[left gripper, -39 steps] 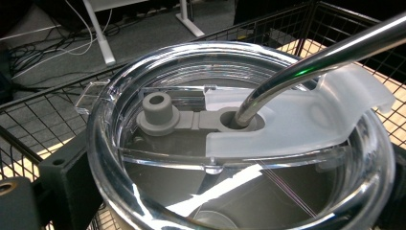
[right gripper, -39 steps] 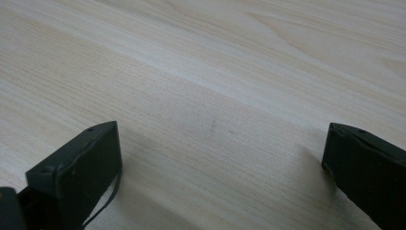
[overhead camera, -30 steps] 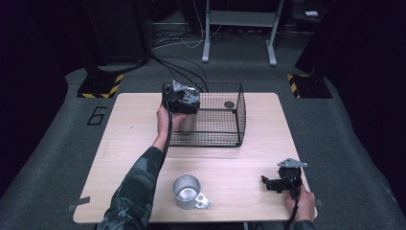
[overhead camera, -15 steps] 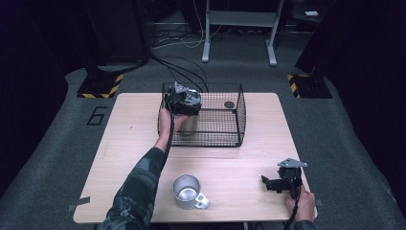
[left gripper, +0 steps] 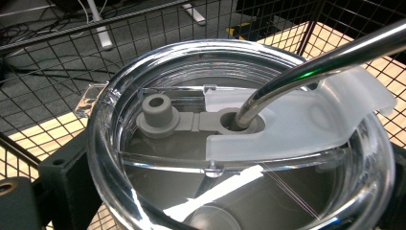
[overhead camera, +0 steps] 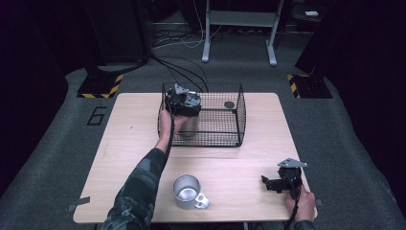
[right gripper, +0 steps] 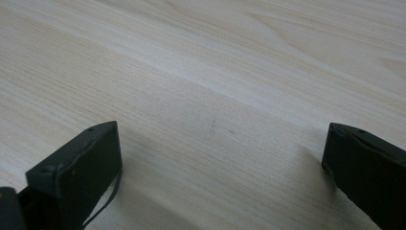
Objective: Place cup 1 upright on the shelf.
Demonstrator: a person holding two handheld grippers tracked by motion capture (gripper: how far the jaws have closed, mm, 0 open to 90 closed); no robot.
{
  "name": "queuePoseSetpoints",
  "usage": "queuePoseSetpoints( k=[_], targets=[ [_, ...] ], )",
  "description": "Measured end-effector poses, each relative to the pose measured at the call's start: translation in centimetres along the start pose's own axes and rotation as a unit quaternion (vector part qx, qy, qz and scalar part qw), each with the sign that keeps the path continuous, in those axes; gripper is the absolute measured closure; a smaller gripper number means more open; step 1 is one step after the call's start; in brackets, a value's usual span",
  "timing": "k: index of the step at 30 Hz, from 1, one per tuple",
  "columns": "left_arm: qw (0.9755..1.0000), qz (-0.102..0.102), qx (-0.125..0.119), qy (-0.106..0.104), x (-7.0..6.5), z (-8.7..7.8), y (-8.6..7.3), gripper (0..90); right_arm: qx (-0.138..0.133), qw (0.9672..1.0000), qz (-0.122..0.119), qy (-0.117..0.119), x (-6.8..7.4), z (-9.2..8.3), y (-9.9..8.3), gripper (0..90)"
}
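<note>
Wire mesh is enclosing the tumbler (overhead camera: 187,125), which is standing upright in the near-left corner of the basket (overhead camera: 238,114) at the far middle of the tabletop (overhead camera: 129,143). The left tongs (overhead camera: 183,102) are sitting over the tumbler from above. In the left gripper view the clear lid (left gripper: 119,158) and the steel straw (left gripper: 306,67) are lying directly ahead of the camera, with one black jaw beside the lid at the lower left. The other jaw is hidden, so whether the left tongs are pinching the tumbler or already releasing it cannot be told.

The tumbler's long axis is running vertically, in line with the tongs' approach. Any coming move is therefore likely a straight lift or withdrawal upward, clear of the basket rim; the tilted straw is leaning off to one side and could snag on a sideways pull.

The right tongs (overhead camera: 280,181) are resting low at the near-right corner of the tabletop, jaws spread and holding nothing, well apart from the basket. A metal mug (overhead camera: 187,190) is standing near the front edge, between the two arms. The left hand is clearly the nearer one to the tumbler.
</note>
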State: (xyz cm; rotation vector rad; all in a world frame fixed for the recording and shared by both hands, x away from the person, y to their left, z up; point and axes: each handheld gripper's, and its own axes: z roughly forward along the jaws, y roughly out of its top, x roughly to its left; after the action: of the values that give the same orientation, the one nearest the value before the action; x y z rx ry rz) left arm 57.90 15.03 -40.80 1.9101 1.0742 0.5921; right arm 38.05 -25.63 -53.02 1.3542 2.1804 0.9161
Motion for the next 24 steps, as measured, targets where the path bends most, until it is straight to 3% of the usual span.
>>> queuePoseSetpoints(
  k=[3,8,13,23,24],
  targets=[
    [1.0000,-0.004,0.003,-0.001,0.1,-0.2,-0.2,3.5,0.000,1.0000,0.000,0.000,0.0,0.0,0.0,0.0],
    [0.9998,0.011,0.014,-0.002,0.0,-0.8,-0.3,3.3,0.000,1.0000,0.000,0.000,0.0,0.0,0.0,0.0],
    [0.9999,0.011,0.008,0.003,-0.2,-1.1,-0.5,2.8,0.000,1.0000,0.000,0.000,0.0,0.0,0.0,0.0],
    [0.9989,0.037,0.028,0.007,-0.4,-1.7,-0.4,2.1,0.000,1.0000,0.000,0.000,0.0,0.0,0.0,0.0],
    [0.9992,0.032,0.024,0.007,-0.3,-1.8,-0.3,1.7,0.000,1.0000,0.000,0.000,0.0,0.0,0.0,0.0]
  ],
)
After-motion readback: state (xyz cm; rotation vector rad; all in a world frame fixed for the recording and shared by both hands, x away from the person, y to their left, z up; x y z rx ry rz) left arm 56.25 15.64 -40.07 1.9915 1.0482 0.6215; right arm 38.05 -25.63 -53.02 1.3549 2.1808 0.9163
